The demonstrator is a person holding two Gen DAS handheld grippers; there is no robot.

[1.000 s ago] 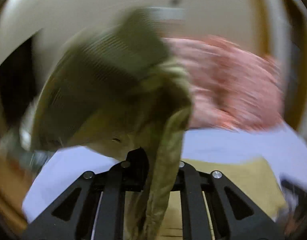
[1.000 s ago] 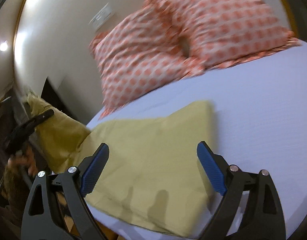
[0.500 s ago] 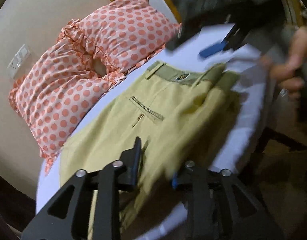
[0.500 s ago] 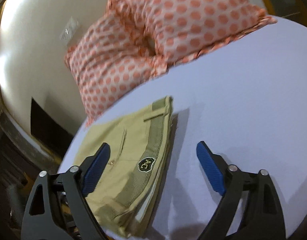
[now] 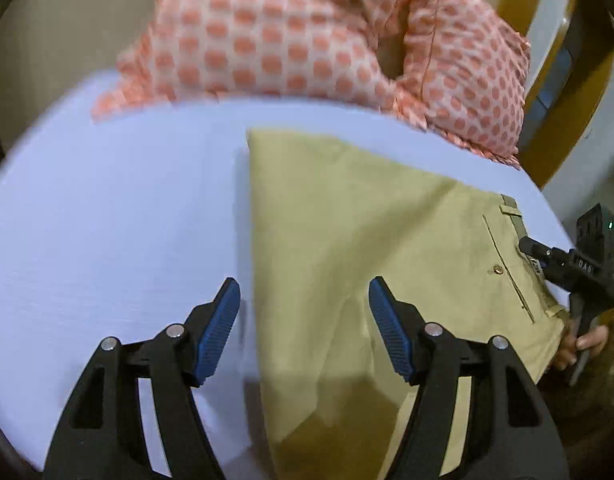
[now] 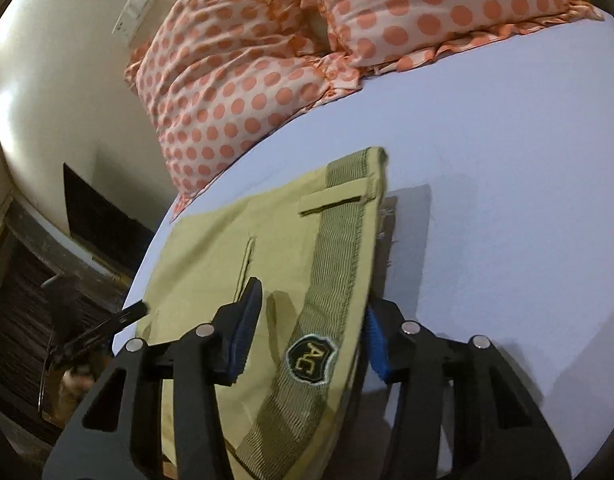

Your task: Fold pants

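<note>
Right wrist: my right hand-held gripper half-closed around the pants waistband; left hand-held gripper wide open, empty. Pulling could slide the fold off the bed edge.

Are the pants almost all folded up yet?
Nearly, I think. The khaki pants already lie folded flat on the bed sheet. The right tool straddles the waistband, so another fold may be coming. The left tool hangs open, holding nothing.

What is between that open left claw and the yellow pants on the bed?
Nothing visible. The left claw hangs open right over the folded pants' edge, with only bare sheet beside it. The spotted pillows sit behind. The right claw straddles the waistband.
</note>
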